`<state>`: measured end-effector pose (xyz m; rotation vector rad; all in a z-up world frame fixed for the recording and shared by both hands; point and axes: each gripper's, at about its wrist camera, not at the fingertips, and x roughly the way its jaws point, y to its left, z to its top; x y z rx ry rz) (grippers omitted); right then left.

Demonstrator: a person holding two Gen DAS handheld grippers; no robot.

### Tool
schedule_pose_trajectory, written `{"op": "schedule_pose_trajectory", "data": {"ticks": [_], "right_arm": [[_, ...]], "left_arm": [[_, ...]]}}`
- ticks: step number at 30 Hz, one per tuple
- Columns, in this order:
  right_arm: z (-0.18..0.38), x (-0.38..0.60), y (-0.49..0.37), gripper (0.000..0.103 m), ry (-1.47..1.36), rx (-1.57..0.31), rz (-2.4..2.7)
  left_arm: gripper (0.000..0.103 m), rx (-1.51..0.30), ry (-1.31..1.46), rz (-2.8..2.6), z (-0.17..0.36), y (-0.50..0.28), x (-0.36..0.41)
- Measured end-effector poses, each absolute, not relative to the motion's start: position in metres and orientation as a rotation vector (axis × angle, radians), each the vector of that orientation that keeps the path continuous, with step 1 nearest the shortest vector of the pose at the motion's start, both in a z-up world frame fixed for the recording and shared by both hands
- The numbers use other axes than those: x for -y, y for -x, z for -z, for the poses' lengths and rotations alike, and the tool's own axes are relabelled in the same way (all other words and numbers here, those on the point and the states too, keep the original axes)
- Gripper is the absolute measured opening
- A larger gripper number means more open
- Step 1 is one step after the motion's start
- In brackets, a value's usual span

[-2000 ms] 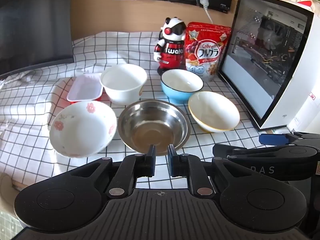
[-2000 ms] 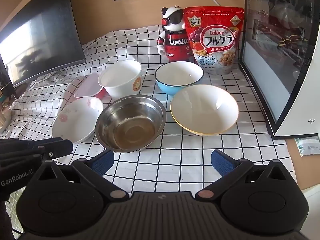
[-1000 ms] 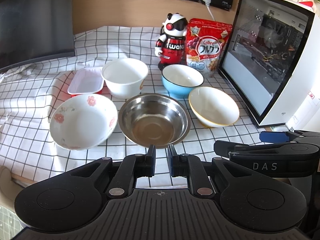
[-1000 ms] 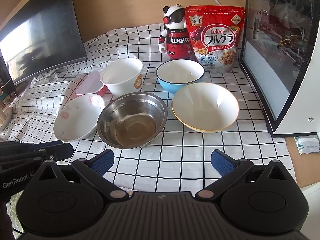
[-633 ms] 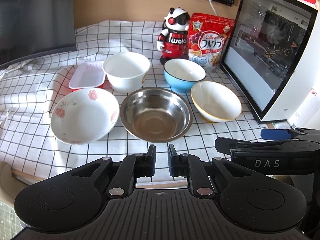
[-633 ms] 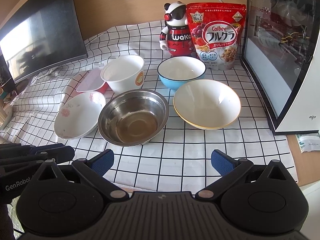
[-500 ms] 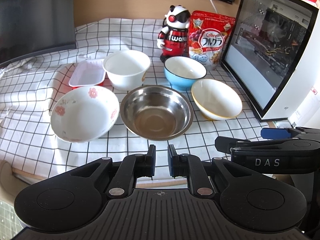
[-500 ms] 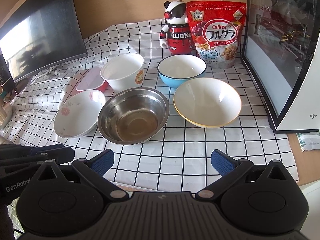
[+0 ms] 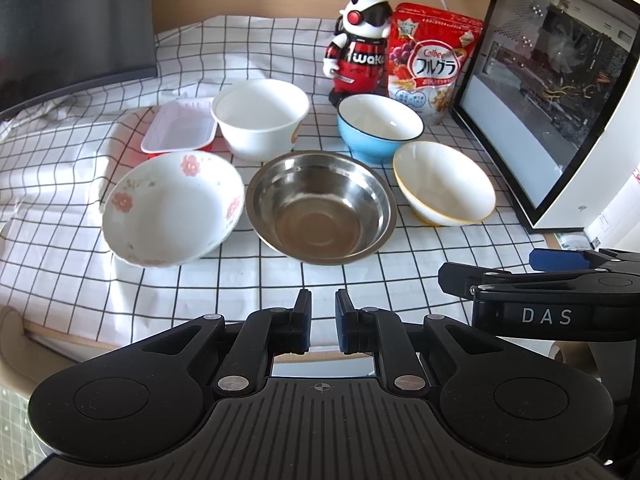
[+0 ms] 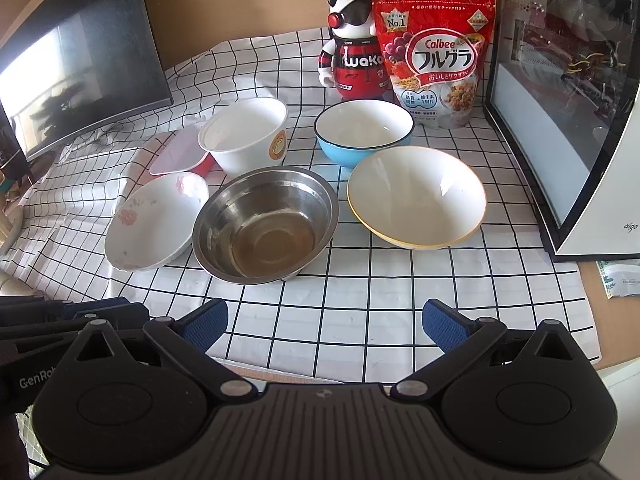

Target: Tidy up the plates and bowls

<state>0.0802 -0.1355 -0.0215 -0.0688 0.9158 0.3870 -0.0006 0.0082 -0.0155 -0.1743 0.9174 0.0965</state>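
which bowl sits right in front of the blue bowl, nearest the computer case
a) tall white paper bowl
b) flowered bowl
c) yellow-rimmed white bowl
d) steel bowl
c: the yellow-rimmed white bowl lies just in front of the blue bowl and closest to the computer case; the steel bowl is further left.

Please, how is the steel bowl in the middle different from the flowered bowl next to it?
The steel bowl is bare, shiny metal; the flowered bowl is white with pink flowers. The steel bowl sits level on its base, while the flowered bowl tilts. The steel bowl looks deeper, the flowered bowl shallower and more open. Both are empty, upright and stand side by side on the checked cloth.
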Motion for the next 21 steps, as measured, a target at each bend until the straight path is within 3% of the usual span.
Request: {"op": "schedule_pose_trajectory", "data": {"ticks": [21], "right_arm": [[0.0256,0.1329,-0.0852,0.103,0.070,-0.935,-0.389]], "left_arm": [[0.015,-0.943,0.188,-0.105,0.0205,-0.0046,-0.0103]]}}
